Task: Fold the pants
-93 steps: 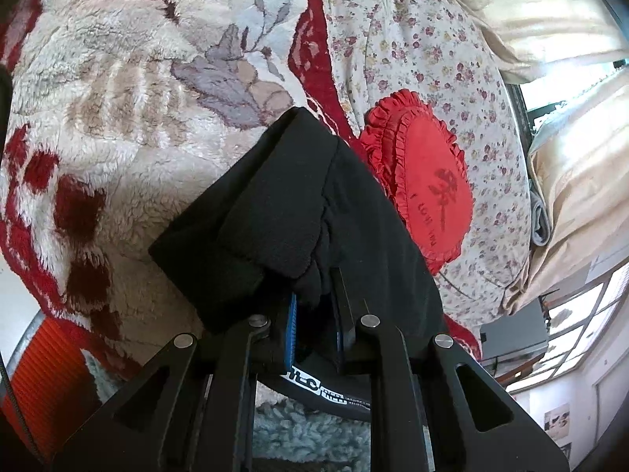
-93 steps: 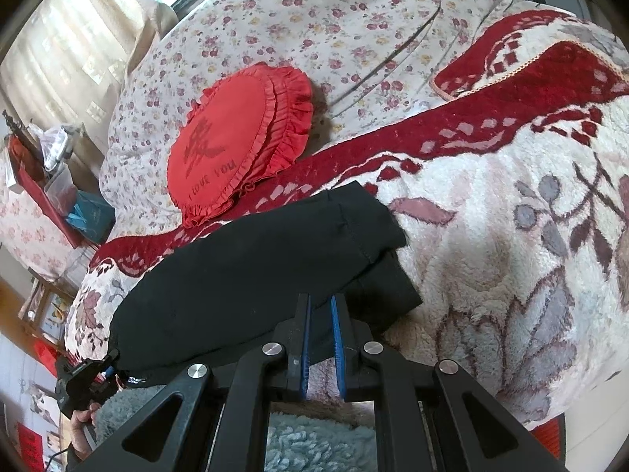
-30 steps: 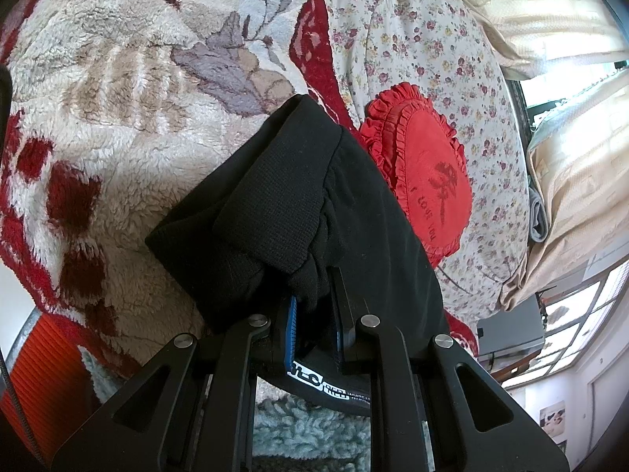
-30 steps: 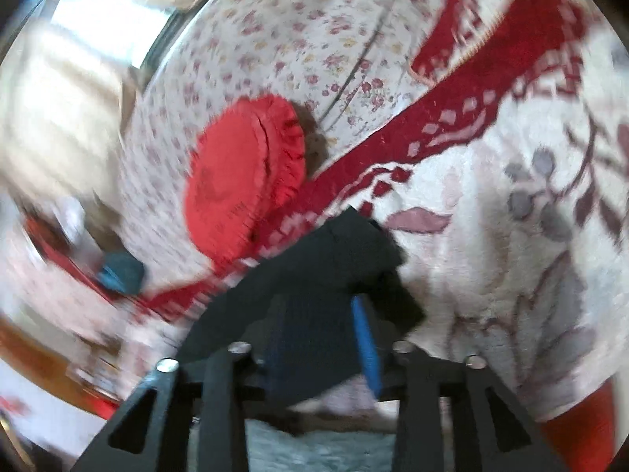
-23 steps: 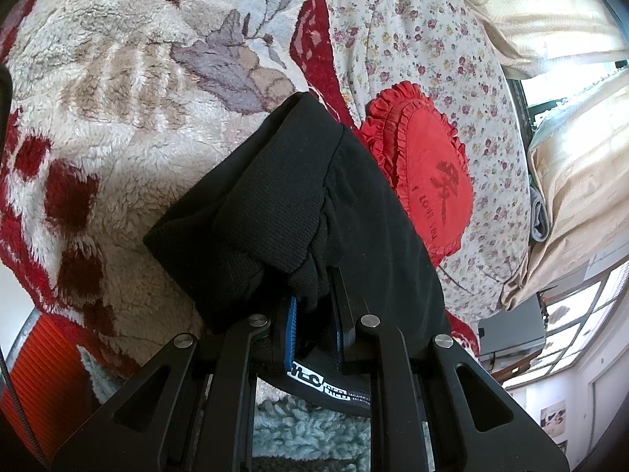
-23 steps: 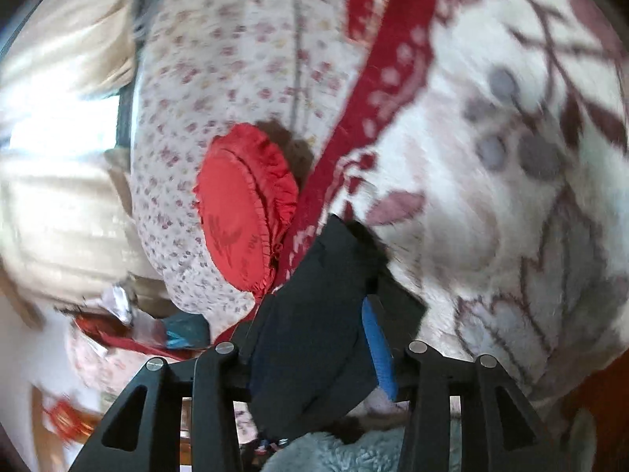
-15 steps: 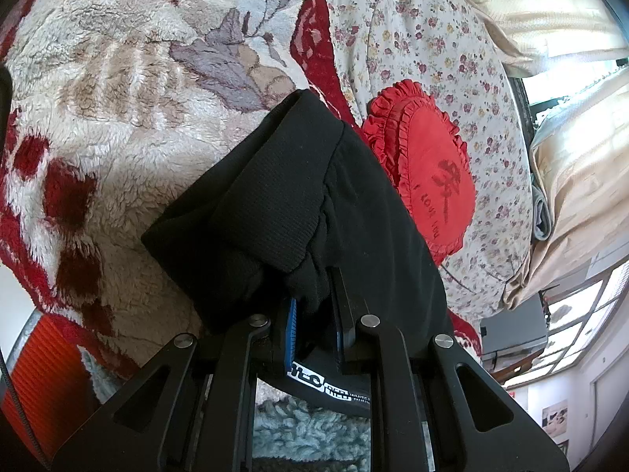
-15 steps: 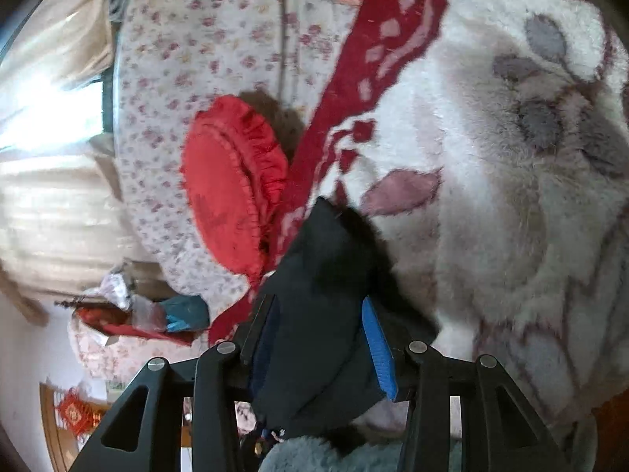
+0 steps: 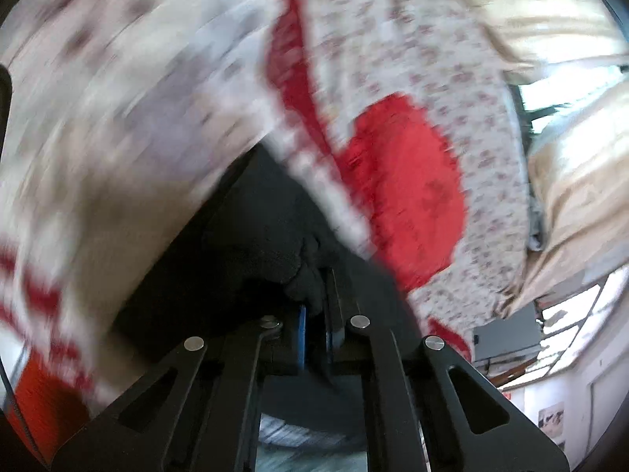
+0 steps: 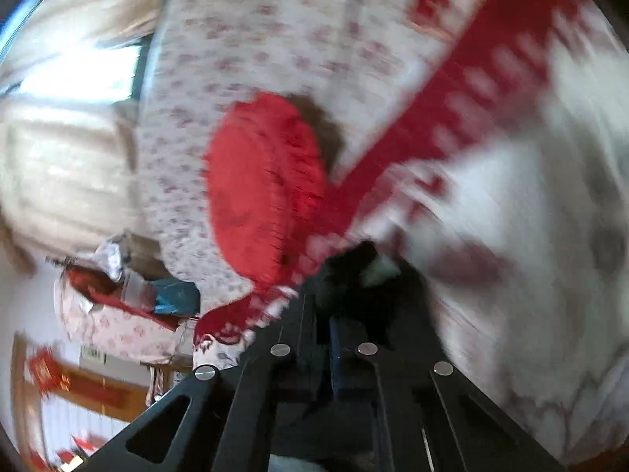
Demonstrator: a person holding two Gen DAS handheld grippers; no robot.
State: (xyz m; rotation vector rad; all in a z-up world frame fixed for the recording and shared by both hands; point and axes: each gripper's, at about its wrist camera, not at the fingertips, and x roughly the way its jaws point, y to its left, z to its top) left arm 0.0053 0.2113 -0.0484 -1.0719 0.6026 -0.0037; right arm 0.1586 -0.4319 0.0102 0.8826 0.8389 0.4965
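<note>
Pants: I have the black pants (image 9: 251, 244) bunched right at my tools, low in both views, over the fleece blanket (image 9: 118, 126). Both views are smeared, so I cannot tell whether the cloth hangs free or drags on the blanket.

Left gripper: my left gripper (image 9: 314, 314) is clamped on a thick wad of the pants; dark cloth fills the narrow slot between the blue pads (image 9: 302, 326).

Right gripper: my right gripper (image 10: 320, 314) has its jaws drawn close, with black cloth bulging out just ahead of the tips. I judge it is pinching the pants too, though the blur hides the contact itself.

Fold so far: in the left view the cloth shows as a doubled mass, one layer lapped over another, so I judge at least one fold is in. The exact number of layers I cannot tell.

Left to do: I judge the bundle has yet to be laid flat, squared at its edges and let go. With both tools holding it, nothing counts as finished.

Risk: a wad gripped this thick can slip or spring apart on release, so I would set it down before I loosen either grip.

Around it: a red cushion (image 10: 263, 185) lies on the flowered sheet (image 10: 243, 39), just past the blanket's red border (image 10: 452, 118) and apart from the pants. Curtains (image 9: 570, 181) and a bright window sit beyond.
</note>
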